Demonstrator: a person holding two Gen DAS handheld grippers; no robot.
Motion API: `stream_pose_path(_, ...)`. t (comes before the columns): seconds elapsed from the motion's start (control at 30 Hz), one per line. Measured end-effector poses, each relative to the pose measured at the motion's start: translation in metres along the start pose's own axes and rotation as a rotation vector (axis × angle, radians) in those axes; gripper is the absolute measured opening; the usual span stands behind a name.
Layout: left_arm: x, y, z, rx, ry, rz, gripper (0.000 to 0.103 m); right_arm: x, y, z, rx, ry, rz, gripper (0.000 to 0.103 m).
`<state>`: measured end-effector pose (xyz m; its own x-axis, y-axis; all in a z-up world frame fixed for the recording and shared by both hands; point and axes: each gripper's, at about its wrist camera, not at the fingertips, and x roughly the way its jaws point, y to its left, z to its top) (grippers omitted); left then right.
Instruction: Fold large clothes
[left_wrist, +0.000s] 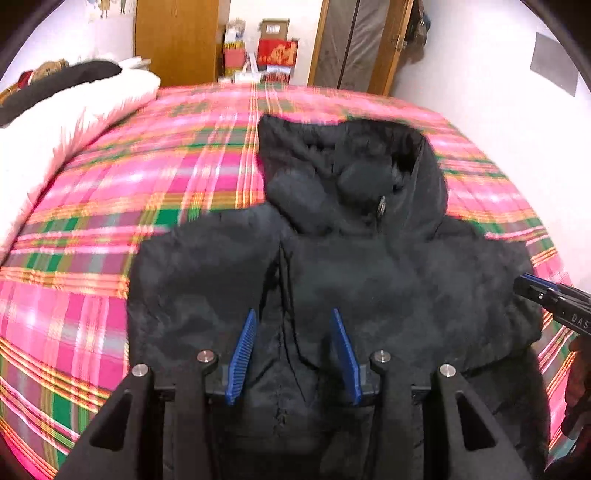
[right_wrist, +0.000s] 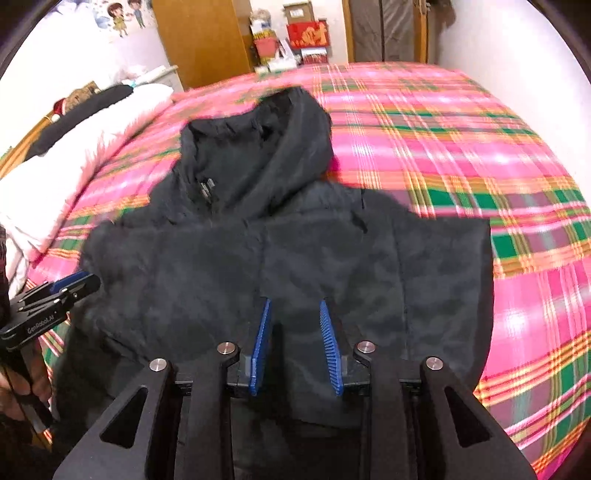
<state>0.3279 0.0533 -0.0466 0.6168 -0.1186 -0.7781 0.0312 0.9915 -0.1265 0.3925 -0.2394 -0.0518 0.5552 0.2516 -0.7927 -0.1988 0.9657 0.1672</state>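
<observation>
A black hooded jacket (left_wrist: 369, 277) lies flat on the pink plaid bedcover (left_wrist: 92, 221), its hood (left_wrist: 351, 166) toward the far side and its zip closed. My left gripper (left_wrist: 293, 314) hovers over the jacket's lower front, jaws apart, with only the cloth lying beneath them. The right wrist view shows the same jacket (right_wrist: 221, 266) spread below my right gripper (right_wrist: 295, 302), which is open too, nothing pinched between its blue pads (right_wrist: 260, 347). Each gripper peeks into the other's view: the right gripper (left_wrist: 535, 291) at the jacket's right edge, the left gripper (right_wrist: 74, 284) at its left edge.
A white fluffy blanket (left_wrist: 74, 110) with a dark garment (left_wrist: 62, 81) on it lies along the bed's left side. Beyond the bed stand a wooden wardrobe (left_wrist: 177, 37), stacked boxes (left_wrist: 273, 48) and a door. A white wall (left_wrist: 498, 92) borders the right.
</observation>
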Motion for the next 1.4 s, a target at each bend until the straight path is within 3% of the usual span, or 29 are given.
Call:
stream_pose_path(0.07,-0.006,-0.001,0.011,0.005,-0.028,-0.014,0.045,0.001,0.004,0.013,-0.007,-0.009,0.014,0.044)
stream_pose_path(0.23,0.002,-0.004,0.052,0.032,-0.061,-0.014,0.045,0.019,0.014,0.055,-0.035,-0.019,0.005,0.044)
stream_pose_path(0.4,0.031,-0.003,0.102,0.009,-0.067,-0.060,0.045,0.047,0.018,0.102,-0.054,-0.041,-0.021,0.044)
stream_pose_path(0.6,0.094,-0.006,0.152,-0.011,-0.032,-0.032,0.047,0.085,0.009,0.149,-0.023,-0.047,-0.038,0.044)
stream_pose_path(0.83,0.174,-0.005,0.167,-0.045,0.063,0.033,0.047,0.128,-0.009,0.189,-0.002,-0.033,-0.089,0.044)
stream_pose_path(0.87,0.180,-0.004,0.167,-0.053,0.067,0.035,0.045,0.135,-0.011,0.192,-0.008,-0.021,-0.104,0.044)
stream_pose_path(0.93,0.187,-0.003,0.168,-0.061,0.069,0.021,0.027,0.144,-0.013,0.195,-0.027,-0.005,-0.137,0.042)
stream_pose_path(0.97,0.189,-0.004,0.169,-0.055,0.068,0.015,0.011,0.147,-0.014,0.195,-0.039,-0.001,-0.142,0.025)
stream_pose_path(1.0,0.187,-0.007,0.170,-0.046,0.057,0.011,0.009,0.148,-0.013,0.193,-0.048,0.007,-0.131,0.014)
stream_pose_path(1.07,0.176,-0.010,0.171,-0.033,0.019,0.009,0.005,0.139,-0.008,0.189,-0.073,-0.015,-0.132,0.007)
stream_pose_path(1.23,0.128,-0.007,0.170,-0.063,-0.072,-0.014,0.003,0.091,0.000,0.181,-0.082,-0.097,-0.083,0.006)
stream_pose_path(1.4,0.053,-0.005,0.148,-0.098,-0.171,-0.073,0.003,0.024,0.008,0.155,-0.070,-0.175,-0.021,0.006)
